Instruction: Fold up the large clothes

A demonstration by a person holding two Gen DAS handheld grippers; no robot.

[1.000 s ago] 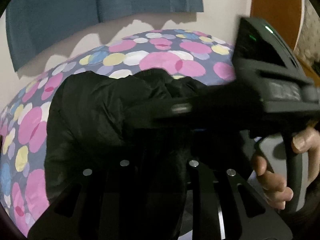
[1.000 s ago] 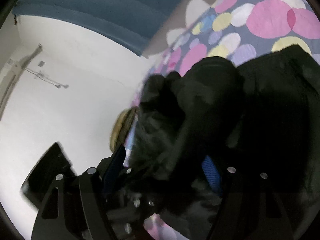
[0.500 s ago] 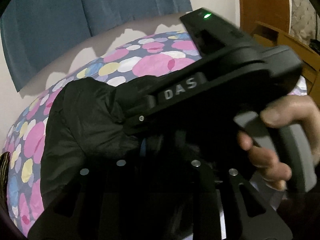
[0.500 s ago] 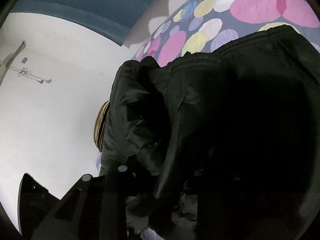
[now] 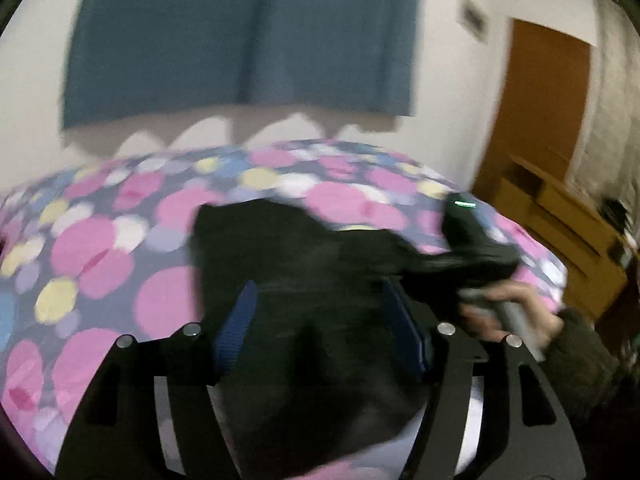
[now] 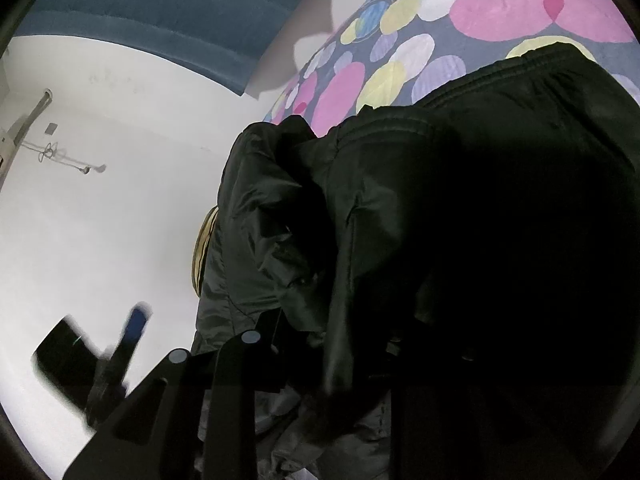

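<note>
A black padded jacket (image 5: 304, 264) lies bunched on a bed with a pink, yellow and blue spotted cover (image 5: 112, 248). My left gripper (image 5: 320, 316) hangs open just above the jacket, its blue pads (image 5: 240, 316) wide apart with nothing between them. The right gripper's black body (image 5: 476, 248) and the hand holding it show at the jacket's right side. In the right wrist view the jacket (image 6: 440, 220) fills the frame, folded over and close. My right gripper (image 6: 344, 344) is buried in the dark cloth; its fingertips are hidden. The left gripper (image 6: 120, 352) shows blurred at lower left.
A blue curtain (image 5: 240, 36) hangs on the white wall behind the bed. A wooden door (image 5: 540, 112) and a wooden cabinet (image 5: 560, 232) stand to the right of the bed. A striped yellow item (image 6: 202, 248) peeks out beside the jacket.
My left gripper has let go of the jacket, opened and pulled back and up. The right gripper has moved from in front of the left camera to the jacket's right side.
</note>
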